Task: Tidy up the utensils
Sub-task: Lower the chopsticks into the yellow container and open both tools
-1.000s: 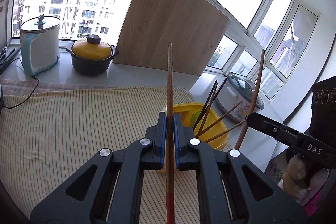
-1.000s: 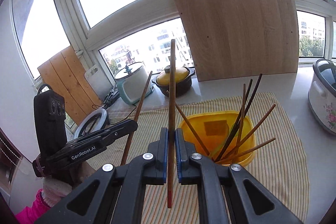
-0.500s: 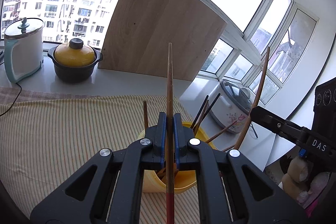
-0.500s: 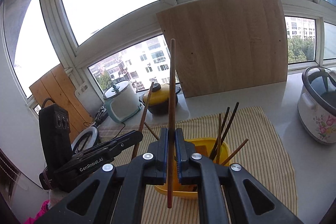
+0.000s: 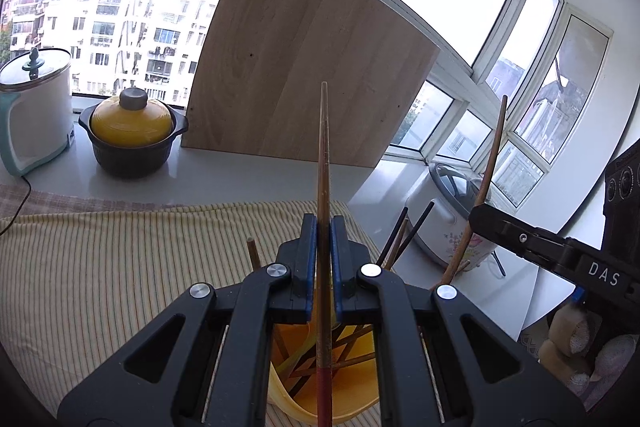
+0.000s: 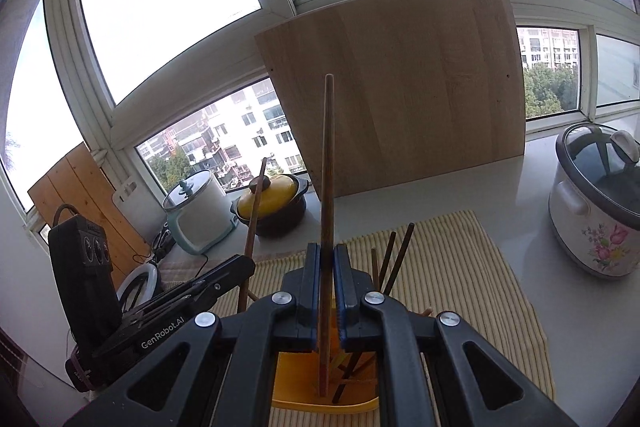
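Note:
My left gripper (image 5: 323, 227) is shut on a wooden chopstick (image 5: 323, 155) that stands nearly upright, its reddish lower end hanging over the yellow tub (image 5: 352, 407). My right gripper (image 6: 327, 257) is shut on another brown chopstick (image 6: 328, 155), also upright, with its lower end inside the yellow tub (image 6: 288, 375). Several chopsticks (image 6: 394, 259) lean in that tub, which sits mostly hidden under both grippers. In the left wrist view the right gripper (image 5: 478, 215) appears at the right with its chopstick (image 5: 490, 163). In the right wrist view the left gripper (image 6: 244, 267) appears at the left.
A striped yellow cloth (image 5: 100, 267) covers the counter. A large wooden board (image 6: 400, 95) leans on the window behind. A white kettle (image 5: 34, 107) and a yellow-lidded pot (image 5: 132, 135) stand at the back left, a flowered cooker (image 6: 596, 199) at the right.
Both grippers, each still holding its chopstick, have come forward over the yellow tub, which has slid from ahead of them to beneath the jaws.

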### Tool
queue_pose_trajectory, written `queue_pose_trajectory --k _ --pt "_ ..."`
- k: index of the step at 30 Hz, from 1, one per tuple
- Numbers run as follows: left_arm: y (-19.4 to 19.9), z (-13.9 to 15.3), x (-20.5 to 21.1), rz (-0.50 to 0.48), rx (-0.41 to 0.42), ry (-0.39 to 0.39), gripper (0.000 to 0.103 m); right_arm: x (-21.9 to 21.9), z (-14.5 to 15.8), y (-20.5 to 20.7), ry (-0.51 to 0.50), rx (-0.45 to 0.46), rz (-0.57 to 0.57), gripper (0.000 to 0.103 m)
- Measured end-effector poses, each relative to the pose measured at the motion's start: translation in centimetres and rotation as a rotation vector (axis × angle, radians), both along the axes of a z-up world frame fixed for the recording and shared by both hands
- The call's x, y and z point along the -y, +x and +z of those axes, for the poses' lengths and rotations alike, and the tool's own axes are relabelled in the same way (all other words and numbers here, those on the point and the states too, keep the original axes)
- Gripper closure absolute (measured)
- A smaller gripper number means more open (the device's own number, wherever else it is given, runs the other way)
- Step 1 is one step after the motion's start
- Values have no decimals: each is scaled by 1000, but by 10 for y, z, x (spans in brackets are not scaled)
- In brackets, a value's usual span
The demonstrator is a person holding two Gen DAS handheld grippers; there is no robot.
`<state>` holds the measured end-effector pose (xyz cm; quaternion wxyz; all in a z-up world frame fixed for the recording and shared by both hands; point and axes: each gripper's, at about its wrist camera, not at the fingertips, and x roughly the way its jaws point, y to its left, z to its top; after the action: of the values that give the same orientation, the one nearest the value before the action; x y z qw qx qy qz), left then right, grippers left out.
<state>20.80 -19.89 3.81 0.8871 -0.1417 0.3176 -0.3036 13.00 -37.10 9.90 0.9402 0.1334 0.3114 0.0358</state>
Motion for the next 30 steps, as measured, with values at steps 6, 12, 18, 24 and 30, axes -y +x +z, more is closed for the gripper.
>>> queue_pose_trajectory --k 6,12,18,24,30 --pt "4 -5 8 7 26 18 98 0 -12 5 -2 -29 0 99" --pt "2 -10 14 -2 33 41 98 0 -25 4 1 -61 9 99" --pt "-3 -15 11 -17 20 46 98 -1 -36 -2 9 -83 18 99" --pt "-14 -17 1 -29 2 48 98 -1 -48 -9 19 -107 18 98" --pt "-25 -15 -9 -53 -5 54 97 -5 -58 -15 20 -131 28 94"
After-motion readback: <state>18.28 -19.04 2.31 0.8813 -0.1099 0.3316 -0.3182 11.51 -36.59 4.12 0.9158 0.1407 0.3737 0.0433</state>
